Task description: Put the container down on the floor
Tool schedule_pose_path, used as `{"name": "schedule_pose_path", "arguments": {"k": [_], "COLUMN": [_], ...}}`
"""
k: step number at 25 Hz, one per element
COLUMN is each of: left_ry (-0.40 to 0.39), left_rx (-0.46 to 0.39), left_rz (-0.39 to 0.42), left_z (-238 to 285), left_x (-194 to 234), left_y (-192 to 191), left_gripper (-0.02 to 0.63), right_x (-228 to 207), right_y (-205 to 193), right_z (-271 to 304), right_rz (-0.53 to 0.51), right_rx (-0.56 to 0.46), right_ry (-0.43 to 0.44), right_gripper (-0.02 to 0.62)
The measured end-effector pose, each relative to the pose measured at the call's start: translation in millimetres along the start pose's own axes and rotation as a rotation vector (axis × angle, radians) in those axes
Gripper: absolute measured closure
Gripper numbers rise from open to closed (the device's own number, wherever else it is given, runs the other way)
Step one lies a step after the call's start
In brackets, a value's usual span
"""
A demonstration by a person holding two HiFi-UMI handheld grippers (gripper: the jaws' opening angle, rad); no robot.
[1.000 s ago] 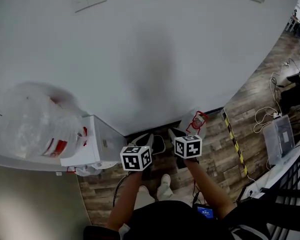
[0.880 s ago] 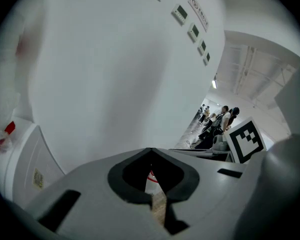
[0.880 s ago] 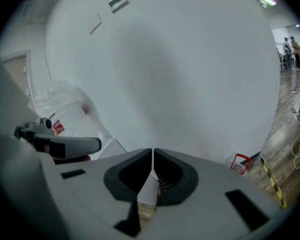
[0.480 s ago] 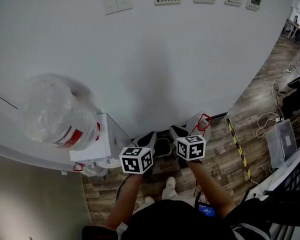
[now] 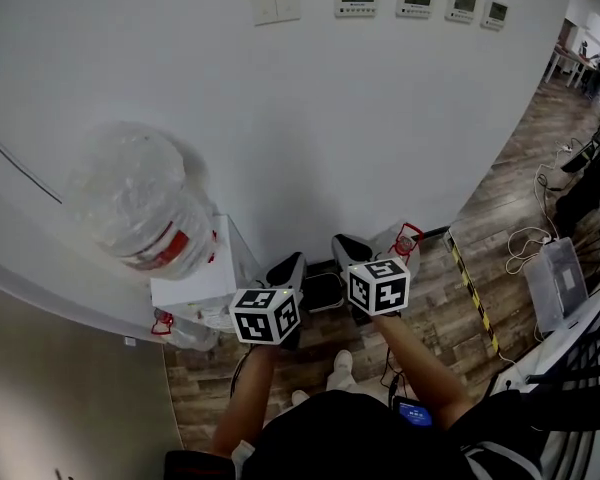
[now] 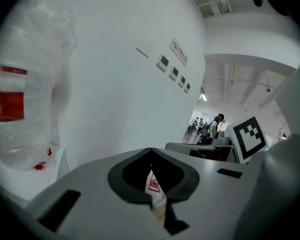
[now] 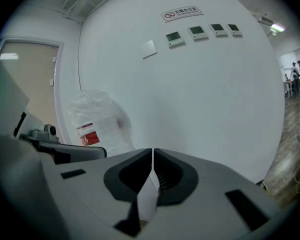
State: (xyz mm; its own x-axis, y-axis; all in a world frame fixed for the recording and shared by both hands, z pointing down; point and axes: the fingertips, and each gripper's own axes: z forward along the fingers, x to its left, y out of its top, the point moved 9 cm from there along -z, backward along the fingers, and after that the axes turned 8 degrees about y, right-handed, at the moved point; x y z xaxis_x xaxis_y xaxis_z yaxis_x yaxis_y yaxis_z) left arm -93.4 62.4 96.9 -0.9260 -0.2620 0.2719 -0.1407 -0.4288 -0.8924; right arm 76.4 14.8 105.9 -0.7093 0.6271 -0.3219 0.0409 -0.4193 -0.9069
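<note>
The container (image 5: 400,240) sits on the floor (image 5: 450,313) against the wall (image 5: 310,118). Its lower part is hidden behind the right hand-held gripper (image 5: 352,252), and its red-handled top seems to point upward. That gripper and the left hand-held gripper (image 5: 286,269) are both closed and empty. A plastic-wrapped jug (image 5: 140,203) tops a white stand (image 5: 190,286).

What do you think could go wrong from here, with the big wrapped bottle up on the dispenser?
Both the left claw and right claw are shut and empty. The wrapped bottle sits high on the dispenser; its loose plastic looks slippery, so a grab may slide. The floor below is crowded: another bottle by the wall and a cable near the shoes could spoil the set-down.
</note>
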Motion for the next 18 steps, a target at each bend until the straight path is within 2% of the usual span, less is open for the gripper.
{"name": "schedule_pose_path", "arguments": {"k": [5,18], "left_ry": [-0.008,-0.047], "left_rx": [-0.068,-0.153], "left_rz": [0.001,0.024], "left_z": [-42,-129], "left_x": [3,19], "left_y": [7,6], "left_gripper": [0.591,0.591], "right_x": [39,126], "right_y": [9,1], "right_z": [-15,-50], "right_rz": [-0.043,-0.088], "right_rx": [-0.044,-0.144], "right_ry": [0.005,0.006], "right_gripper": [0.558,0.558]}}
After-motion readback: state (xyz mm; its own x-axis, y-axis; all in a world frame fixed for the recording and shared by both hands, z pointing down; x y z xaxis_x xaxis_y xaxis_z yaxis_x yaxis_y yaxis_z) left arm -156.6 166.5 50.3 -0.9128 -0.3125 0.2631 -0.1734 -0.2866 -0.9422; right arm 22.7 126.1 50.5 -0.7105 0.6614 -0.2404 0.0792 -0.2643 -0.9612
